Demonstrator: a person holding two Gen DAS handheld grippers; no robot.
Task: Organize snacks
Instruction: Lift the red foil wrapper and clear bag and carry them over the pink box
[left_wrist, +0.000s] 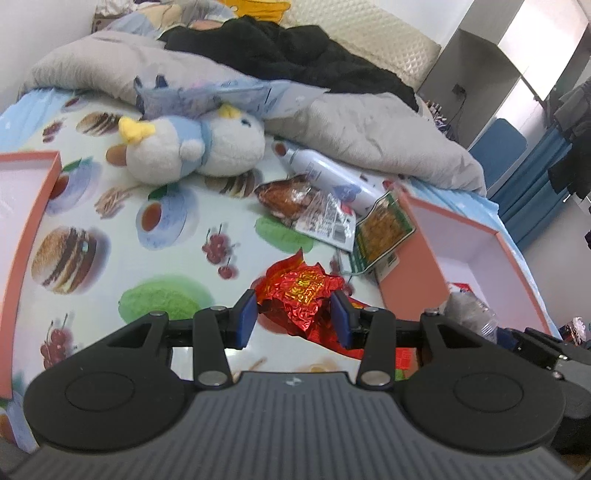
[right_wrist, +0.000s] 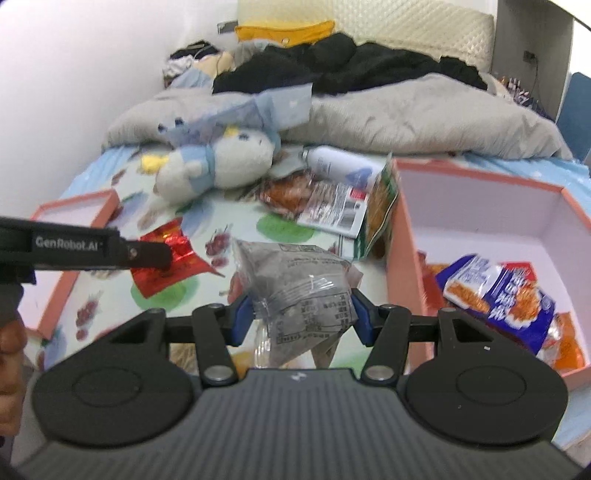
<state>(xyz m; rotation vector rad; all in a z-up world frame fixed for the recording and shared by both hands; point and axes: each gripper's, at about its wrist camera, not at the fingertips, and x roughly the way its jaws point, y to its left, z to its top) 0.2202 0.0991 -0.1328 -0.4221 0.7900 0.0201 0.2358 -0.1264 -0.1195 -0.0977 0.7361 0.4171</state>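
Landmark: the pink box (right_wrist: 480, 206), which lies open on the printed bedsheet (left_wrist: 177, 229).

Left gripper (left_wrist: 295, 314): its blue pads sit on either side of a crumpled red foil snack packet (left_wrist: 299, 295) that lies on the bedsheet, left of the pink box. The pads are close to the foil; firm contact on both sides cannot be confirmed. In the right wrist view, this gripper (right_wrist: 162, 254) reaches over the same packet (right_wrist: 166, 258).

Right gripper (right_wrist: 299, 314): the jaws are closed on a clear plastic snack bag (right_wrist: 303, 291) with grey contents, held above the bedsheet just left of the pink box wall.

Inside the pink box: a blue-and-white snack bag (right_wrist: 506, 291) lies on orange packets (right_wrist: 565, 350).

Against the left wall of the pink box: a green snack packet (right_wrist: 380, 206) leans upright. Left of it lies a brown snack pack (left_wrist: 303, 203), partly over a white bottle (left_wrist: 325, 170). A plush toy (left_wrist: 192, 147) lies farther left. A pink lid (left_wrist: 33, 206) lies well apart from the pink box, at the far left.
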